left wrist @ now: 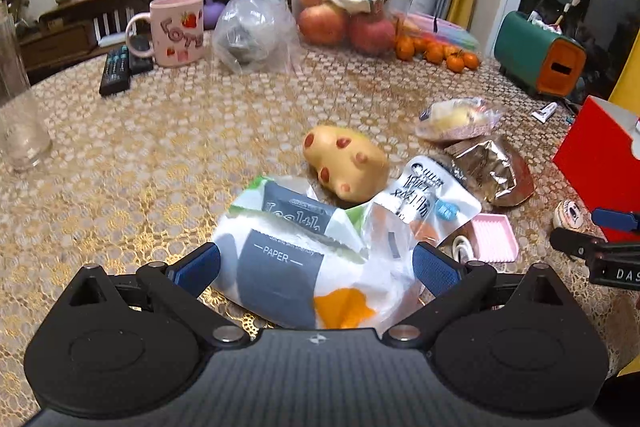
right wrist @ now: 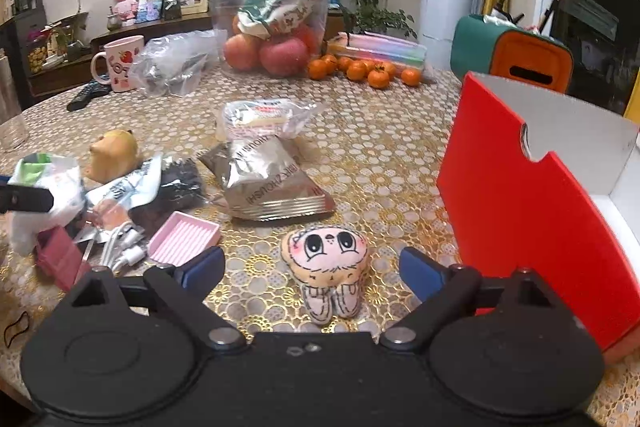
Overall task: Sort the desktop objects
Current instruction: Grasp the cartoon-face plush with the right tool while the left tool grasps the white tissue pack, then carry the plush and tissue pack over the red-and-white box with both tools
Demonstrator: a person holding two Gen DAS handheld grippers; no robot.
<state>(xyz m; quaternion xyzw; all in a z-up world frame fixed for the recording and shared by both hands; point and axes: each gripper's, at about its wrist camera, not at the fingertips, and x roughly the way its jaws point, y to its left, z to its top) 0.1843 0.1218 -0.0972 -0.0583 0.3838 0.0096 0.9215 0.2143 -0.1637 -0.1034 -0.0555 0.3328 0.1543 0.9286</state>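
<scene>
While most items lie unsorted on table [right wrist: 380,155], little is done. Left gripper [left wrist: 316,263] spread around tissue pack [left wrist: 288,267], not clamped. Right gripper [right wrist: 312,269] released, flanking plush doll [right wrist: 326,267] beside red box [right wrist: 520,211].

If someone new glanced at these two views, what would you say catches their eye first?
Probably the red box standing open at the right edge of the table, bright against the gold tablecloth. Next, the small plush doll lying between the open fingers of the right gripper, and the tissue pack between the fingers of the left gripper. Behind them, a heap of apples and small oranges fills the far side.
</scene>
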